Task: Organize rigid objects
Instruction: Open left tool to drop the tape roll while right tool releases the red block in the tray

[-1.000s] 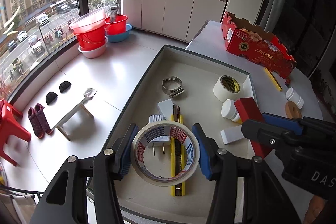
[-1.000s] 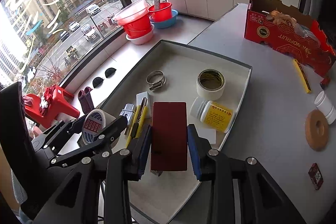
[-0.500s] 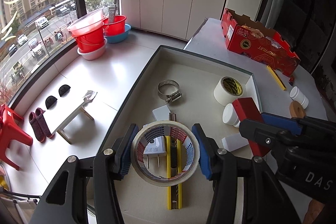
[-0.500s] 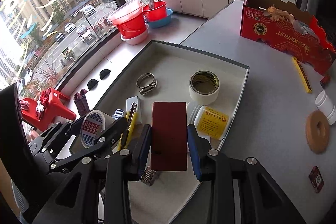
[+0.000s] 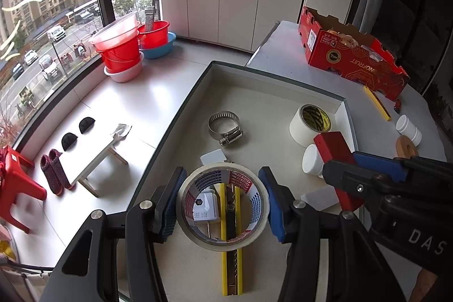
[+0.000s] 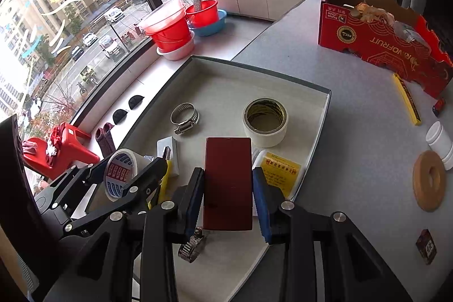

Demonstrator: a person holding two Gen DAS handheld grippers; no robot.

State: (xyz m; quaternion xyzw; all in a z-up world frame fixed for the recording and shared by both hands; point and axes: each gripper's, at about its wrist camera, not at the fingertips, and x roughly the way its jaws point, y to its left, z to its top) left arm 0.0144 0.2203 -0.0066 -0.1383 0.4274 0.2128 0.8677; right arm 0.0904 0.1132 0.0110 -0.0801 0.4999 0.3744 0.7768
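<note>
From the left wrist view, the left hand-held gripper (image 5: 222,205) was clamped on a roll of clear tape (image 5: 222,206) with red and blue print, its blue pads pressed to either side of the ring, which hung above the near part of the shallow white tray (image 5: 271,81). Through the ring's hole I could see a yellow utility knife (image 5: 232,268) and a small white plug (image 5: 205,207) lying on the tray floor. Farther in lay a metal hose clamp (image 5: 225,128), a white tape roll (image 5: 310,125) near the right wall, and a white bottle (image 5: 311,163) on its side. At the right, the right hand-held gripper (image 5: 365,169) gripped a flat red box (image 5: 334,149) above the tray. On the grey bench (image 5: 283,53) beyond stood a red cardboard carton (image 5: 351,58), with a yellow stick (image 5: 378,104), a white jar (image 5: 407,129) and a wooden ring (image 5: 407,150) to the right of the tray. From the right wrist view, the right hand-held gripper (image 6: 228,194) was closed on the red box (image 6: 228,180), held level over the tray (image 6: 314,143), partly covering the white bottle's yellow label (image 6: 280,174). A second hose clamp (image 6: 191,246) showed just under the left finger. The white tape roll (image 6: 265,122) sat just beyond the box, the first hose clamp (image 6: 184,117) to its left. The left hand-held gripper (image 6: 124,174) held the printed tape (image 6: 120,174) at the tray's left edge. A small dark packet (image 6: 426,245) lay on the bench (image 6: 354,132) at the right.
</note>
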